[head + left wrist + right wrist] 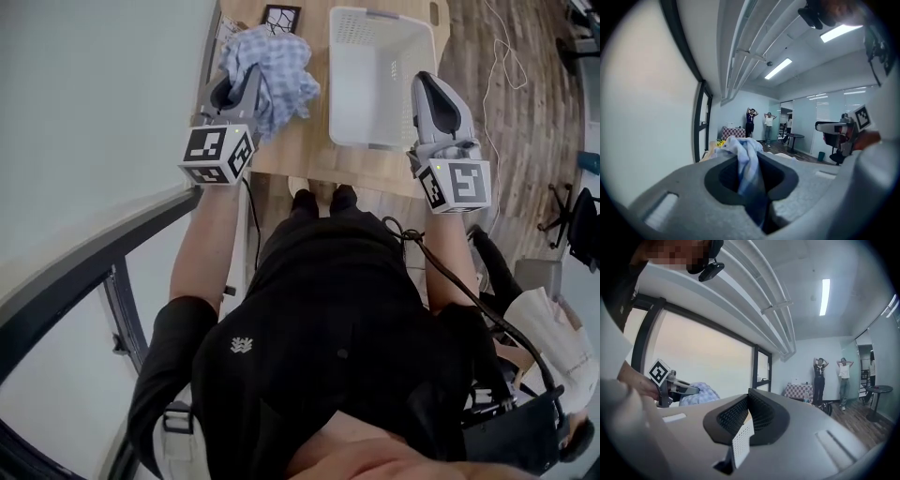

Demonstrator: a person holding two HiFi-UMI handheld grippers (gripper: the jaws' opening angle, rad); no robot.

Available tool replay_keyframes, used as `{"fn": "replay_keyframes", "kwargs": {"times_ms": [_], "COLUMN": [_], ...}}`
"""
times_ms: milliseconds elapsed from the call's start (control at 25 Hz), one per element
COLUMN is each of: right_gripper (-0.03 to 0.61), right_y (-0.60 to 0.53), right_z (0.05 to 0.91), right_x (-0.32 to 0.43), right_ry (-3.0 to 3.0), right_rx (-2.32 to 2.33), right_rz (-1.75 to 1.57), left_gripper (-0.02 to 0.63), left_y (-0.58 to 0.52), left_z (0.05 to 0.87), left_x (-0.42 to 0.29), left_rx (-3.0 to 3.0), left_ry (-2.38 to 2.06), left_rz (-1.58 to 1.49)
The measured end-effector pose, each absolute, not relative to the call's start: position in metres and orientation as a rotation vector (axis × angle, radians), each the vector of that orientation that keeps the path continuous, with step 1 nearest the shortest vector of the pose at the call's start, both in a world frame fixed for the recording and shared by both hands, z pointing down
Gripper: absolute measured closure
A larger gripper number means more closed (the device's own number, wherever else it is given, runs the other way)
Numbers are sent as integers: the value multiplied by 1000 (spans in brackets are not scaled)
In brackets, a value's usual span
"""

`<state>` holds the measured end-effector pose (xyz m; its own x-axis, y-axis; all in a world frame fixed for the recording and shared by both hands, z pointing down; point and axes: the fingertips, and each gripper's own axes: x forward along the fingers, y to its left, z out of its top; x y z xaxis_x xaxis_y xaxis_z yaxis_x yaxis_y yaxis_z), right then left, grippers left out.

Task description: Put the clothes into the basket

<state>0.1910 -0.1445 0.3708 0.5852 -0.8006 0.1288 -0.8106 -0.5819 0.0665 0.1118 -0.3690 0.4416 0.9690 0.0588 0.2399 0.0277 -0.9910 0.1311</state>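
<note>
A crumpled blue-checked cloth (274, 67) hangs lifted over the wooden table (309, 150), left of the white basket (356, 89). My left gripper (246, 82) is shut on it. In the left gripper view the cloth (740, 152) is pinched between the jaws of the left gripper (749, 174) and bunches up beyond them. My right gripper (427, 82) hovers over the basket's right rim, near-level. In the right gripper view the right gripper (749, 405) has its jaws together with nothing between them. That view also shows the left gripper (677, 389) and the cloth (704, 392) at the left.
A black-patterned card (281, 17) lies at the table's far edge. A pale wall with a dark-framed window runs along the left. Wooden floor with a cable and an office chair (574, 223) lies to the right. Two people (751, 123) stand far across the room.
</note>
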Motion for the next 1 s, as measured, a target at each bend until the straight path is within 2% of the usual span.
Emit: {"fn": "replay_keyframes", "kwargs": {"times_ms": [440, 1000], "right_gripper": [580, 580], "right_y": [-130, -92], "right_z": [306, 255], "right_x": [178, 205], "right_ry": [-1416, -1372], "right_rx": [2714, 2762], "right_rz": [54, -48], "left_gripper": [555, 555], "left_y": [-346, -296], "left_z": [323, 226], "left_x": [110, 164], "left_rx": [3043, 3085], "left_ry": [97, 240], "left_rz": [256, 97]}}
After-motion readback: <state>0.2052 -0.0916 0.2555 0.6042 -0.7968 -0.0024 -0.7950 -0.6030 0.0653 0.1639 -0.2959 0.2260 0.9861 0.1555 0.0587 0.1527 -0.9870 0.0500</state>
